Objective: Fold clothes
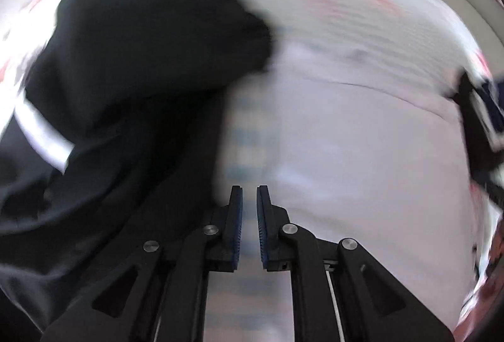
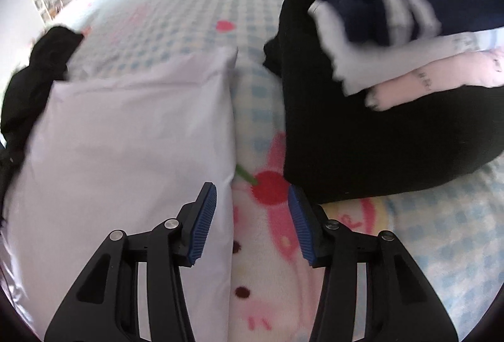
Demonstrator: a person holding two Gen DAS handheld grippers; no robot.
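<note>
A: What's the biggest thing in sight?

B: The bedspread [image 2: 189,20], pale blue check with pink cartoon figures and a red cherry [image 2: 269,187] printed on it. It fills most of the right wrist view.

A: And the clothes?

B: A white garment [image 2: 126,146] lies flat on the spread, left of centre in the right wrist view, smooth, with a straight folded edge down its right side and a square top corner. In the left wrist view the same white garment [image 1: 346,137] spreads ahead of the fingers, a faint seam line across it, much blurred.

A: Anything dark?

B: A black garment [image 1: 126,90] bunched at its left, crumpled, with a white band near its edge. On the right sits a stack of clothes [image 2: 393,90]: black at the bottom, pink and white folded pieces above, a navy striped item on top.

A: The tools?

B: The right gripper [image 2: 252,219] hangs released, jaws wide over the cherry, its left pad above the white garment's edge. The left gripper [image 1: 249,216] is nearly clenched, a thin slit left, nothing caught between the pads
</note>
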